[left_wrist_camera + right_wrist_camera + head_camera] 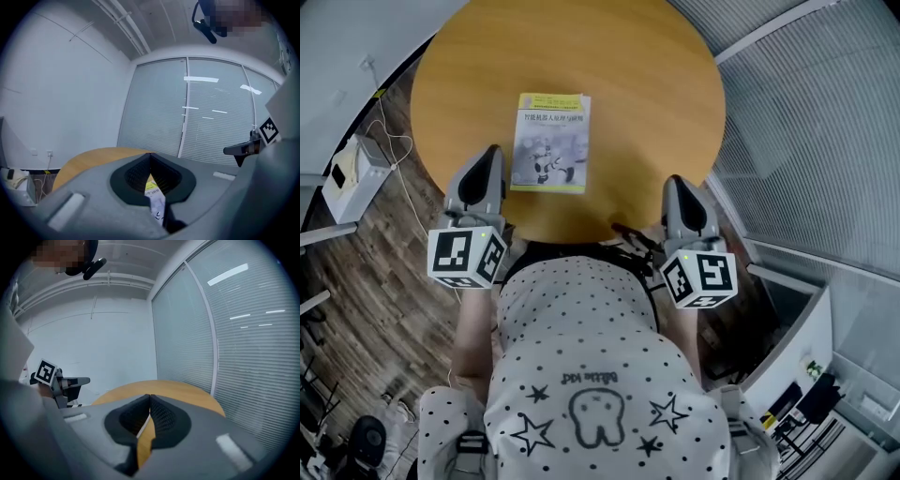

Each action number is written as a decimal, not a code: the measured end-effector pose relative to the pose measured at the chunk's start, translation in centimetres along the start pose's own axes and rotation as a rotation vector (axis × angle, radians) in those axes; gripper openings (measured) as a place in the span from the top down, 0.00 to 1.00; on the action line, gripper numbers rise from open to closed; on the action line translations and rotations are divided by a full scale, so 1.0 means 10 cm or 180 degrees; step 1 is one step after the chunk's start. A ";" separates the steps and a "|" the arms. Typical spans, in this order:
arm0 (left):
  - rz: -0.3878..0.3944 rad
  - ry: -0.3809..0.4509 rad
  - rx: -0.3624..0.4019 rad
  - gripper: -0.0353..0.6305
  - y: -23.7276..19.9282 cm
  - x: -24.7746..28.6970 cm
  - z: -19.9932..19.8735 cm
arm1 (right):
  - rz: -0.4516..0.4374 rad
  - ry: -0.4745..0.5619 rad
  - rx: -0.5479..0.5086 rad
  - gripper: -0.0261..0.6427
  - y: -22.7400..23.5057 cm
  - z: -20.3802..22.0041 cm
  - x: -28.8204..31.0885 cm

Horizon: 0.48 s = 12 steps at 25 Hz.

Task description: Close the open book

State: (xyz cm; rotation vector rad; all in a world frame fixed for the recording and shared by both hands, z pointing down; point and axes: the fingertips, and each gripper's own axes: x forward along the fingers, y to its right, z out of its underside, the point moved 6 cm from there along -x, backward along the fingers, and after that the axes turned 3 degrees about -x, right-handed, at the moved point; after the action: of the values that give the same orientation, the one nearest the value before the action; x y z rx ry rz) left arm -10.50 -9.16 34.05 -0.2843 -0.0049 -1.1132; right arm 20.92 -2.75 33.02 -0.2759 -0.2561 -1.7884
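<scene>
Closest to the head camera, the person's dotted white shirt (600, 375) is filling the lower middle of the view. Beyond it, the book (550, 142) is lying closed and flat on the round wooden table (469, 66). Its cover is facing up, and it is sitting near the table edge closest to the person, a little left of centre. The left gripper (491, 152) is hovering just beside the book's lower left corner, apart from it, with its jaws pressed together and nothing clamped between them. In the left gripper view, a sliver of the book's cover is showing through the gap beneath the meeting tips. The right gripper (676, 181) is sitting over the table's near right edge, well apart from the book. Its jaws are likewise meeting at the tips and gripping nothing, with only tabletop showing below them. Slatted blinds (806, 131) are running along the right side, and a white box (345, 176) is resting on the wood-plank floor (384, 291) at the left.
</scene>
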 end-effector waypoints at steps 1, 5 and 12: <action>-0.0017 0.0045 0.0033 0.93 0.02 -0.06 -0.06 | -0.0019 0.0019 0.0001 0.96 -0.01 -0.01 -0.01; -0.0071 0.0115 0.0237 0.93 0.07 -0.26 -0.21 | -0.0068 0.0074 0.0005 0.96 -0.05 -0.08 -0.02; -0.0188 0.0075 0.0144 0.93 -0.01 -0.45 -0.21 | -0.0123 0.0078 0.0026 0.96 -0.09 -0.10 0.08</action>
State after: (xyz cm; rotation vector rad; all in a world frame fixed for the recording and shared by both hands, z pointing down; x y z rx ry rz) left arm -12.83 -5.74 31.35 -0.2319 -0.0177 -1.1735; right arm 19.85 -3.61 32.26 -0.2446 -0.2526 -1.8274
